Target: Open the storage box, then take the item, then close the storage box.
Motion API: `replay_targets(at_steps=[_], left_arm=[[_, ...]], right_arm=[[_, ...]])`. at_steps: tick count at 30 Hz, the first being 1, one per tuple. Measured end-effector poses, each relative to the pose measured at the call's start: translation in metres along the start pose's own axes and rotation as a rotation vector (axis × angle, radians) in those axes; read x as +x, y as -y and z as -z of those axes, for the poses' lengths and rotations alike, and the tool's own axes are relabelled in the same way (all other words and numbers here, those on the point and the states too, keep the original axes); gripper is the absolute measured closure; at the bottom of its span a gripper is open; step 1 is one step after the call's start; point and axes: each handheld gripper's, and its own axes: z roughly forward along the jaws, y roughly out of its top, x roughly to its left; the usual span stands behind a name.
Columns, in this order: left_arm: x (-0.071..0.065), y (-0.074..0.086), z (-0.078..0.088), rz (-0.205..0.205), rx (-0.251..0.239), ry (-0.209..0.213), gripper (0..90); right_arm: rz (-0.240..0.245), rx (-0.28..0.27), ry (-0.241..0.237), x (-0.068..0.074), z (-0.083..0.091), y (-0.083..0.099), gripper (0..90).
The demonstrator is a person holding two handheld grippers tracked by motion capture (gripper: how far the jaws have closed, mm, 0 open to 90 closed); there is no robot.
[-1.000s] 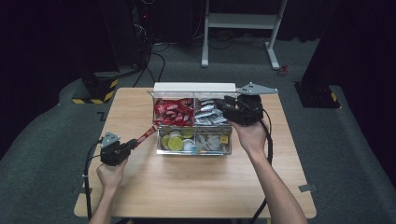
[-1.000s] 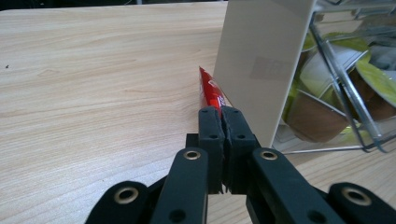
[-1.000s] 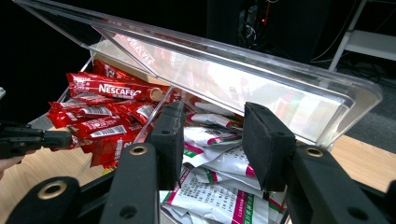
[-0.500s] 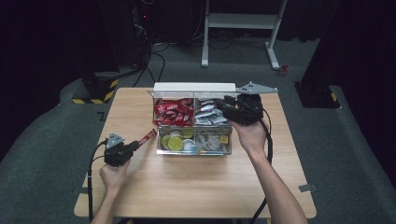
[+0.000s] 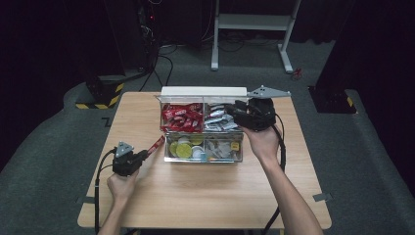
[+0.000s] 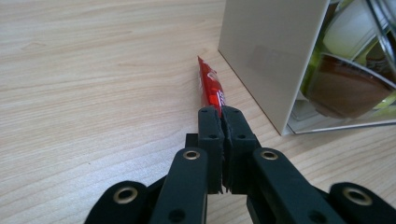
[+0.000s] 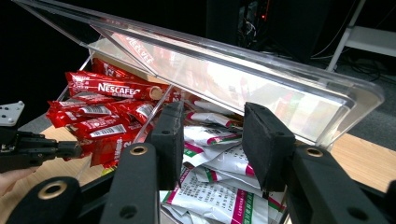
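Observation:
My left gripper [image 5: 147,152] [image 6: 222,114] is shut on the end of a red coffee stick sachet [image 5: 157,144] [image 6: 210,86]. The sachet points at the left wall of a clear compartment box [image 5: 203,159] [image 6: 266,56] and lies low over the table. My right gripper [image 5: 231,108] [image 7: 212,126] hovers over the box's back right compartment. Its jaws stand apart with nothing pressed between them, just under the raised clear lid [image 5: 203,91] [image 7: 233,79]. Red sachets [image 5: 181,117] [image 7: 107,112] fill the back left compartment, and white sachets [image 5: 218,120] [image 7: 219,186] fill the back right.
The front compartments hold round pods [image 5: 185,146] and small packets [image 5: 222,147]. The box stands at the back middle of a wooden table [image 5: 205,196]. Dark floor, cables and a white stand [image 5: 254,29] lie beyond the far edge.
My left gripper has edged slightly toward the box with the red sachet still in it. The right gripper has stayed where it was.

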Motion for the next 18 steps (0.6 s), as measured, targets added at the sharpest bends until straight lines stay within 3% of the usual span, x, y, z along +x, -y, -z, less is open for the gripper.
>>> replay_targets(at_steps=[18], left_arm=[[-0.007, 0.008, -0.012, -0.026, 0.064, -0.001, 86.4]], right_arm=[[-0.006, 0.006, -0.006, -0.001, -0.002, 0.001, 58.8]])
